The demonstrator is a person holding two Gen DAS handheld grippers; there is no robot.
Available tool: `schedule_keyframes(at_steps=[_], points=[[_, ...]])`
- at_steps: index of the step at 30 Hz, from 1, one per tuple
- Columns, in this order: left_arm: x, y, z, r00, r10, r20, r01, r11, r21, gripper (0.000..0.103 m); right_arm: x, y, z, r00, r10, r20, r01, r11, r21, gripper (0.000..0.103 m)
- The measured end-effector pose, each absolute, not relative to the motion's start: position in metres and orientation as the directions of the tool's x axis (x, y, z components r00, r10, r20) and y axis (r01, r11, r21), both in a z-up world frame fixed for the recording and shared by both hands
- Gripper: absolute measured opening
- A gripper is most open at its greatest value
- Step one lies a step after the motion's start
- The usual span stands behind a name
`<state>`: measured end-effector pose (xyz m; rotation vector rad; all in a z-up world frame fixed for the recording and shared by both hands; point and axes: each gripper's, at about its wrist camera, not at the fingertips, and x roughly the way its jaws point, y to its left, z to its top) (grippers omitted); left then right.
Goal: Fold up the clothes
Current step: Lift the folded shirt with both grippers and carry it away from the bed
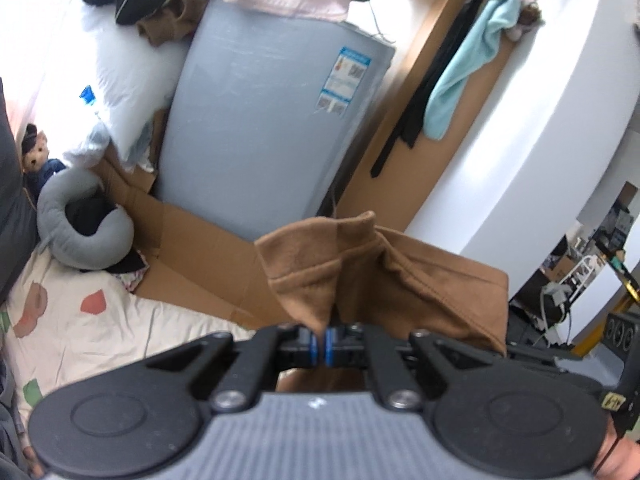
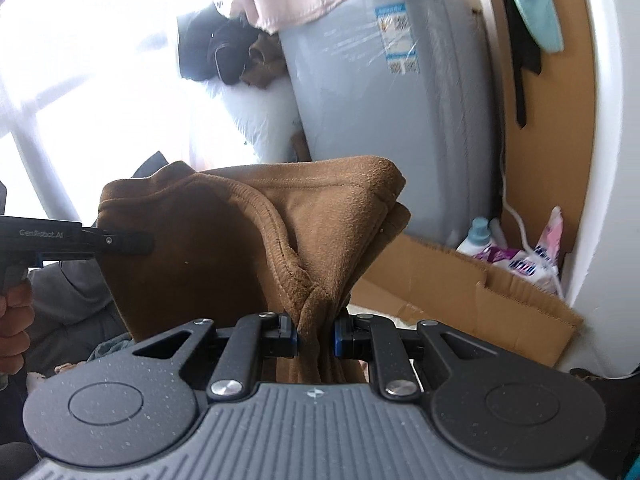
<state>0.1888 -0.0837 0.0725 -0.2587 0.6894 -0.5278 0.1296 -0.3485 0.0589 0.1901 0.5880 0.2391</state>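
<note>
A: Left claw (image 1: 322, 346) nearest the lens, pads pressed together on a thin fold of the brown garment (image 1: 384, 276). Why held so high?

B: Lifted clear of the bed (image 1: 120, 320), likely so the cloth hangs free and falls straight. Behind it, a tall grey appliance (image 1: 272, 120) standing on flattened cardboard (image 1: 192, 248). Only backdrop.

A: And the right claw (image 2: 316, 338)?

B: Pinching a thicker bunch, with a hemmed edge gathered between its pads. Two grips apart on the one garment, so strung between them in the air and sagging in the middle.

A: Folded yet or not?

B: Cannot tell. Fits a shake-out ahead of a fold, and equally a part-folded piece being lifted. No crease in view to settle it.

A: Weak point?

B: Probably the left pinch: thin cloth, likelier to slip than the bunched grip.
</note>
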Motion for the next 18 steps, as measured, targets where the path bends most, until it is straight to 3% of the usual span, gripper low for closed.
schedule_keyframes(at_steps=[18], points=[[0.128, -0.145, 0.137, 0.601, -0.645, -0.472, 0.506, 0.765, -0.399, 0.004, 0.031, -0.410, 0.138, 0.858, 0.141, -0.494, -0.044, 0.978, 0.204, 0.015]])
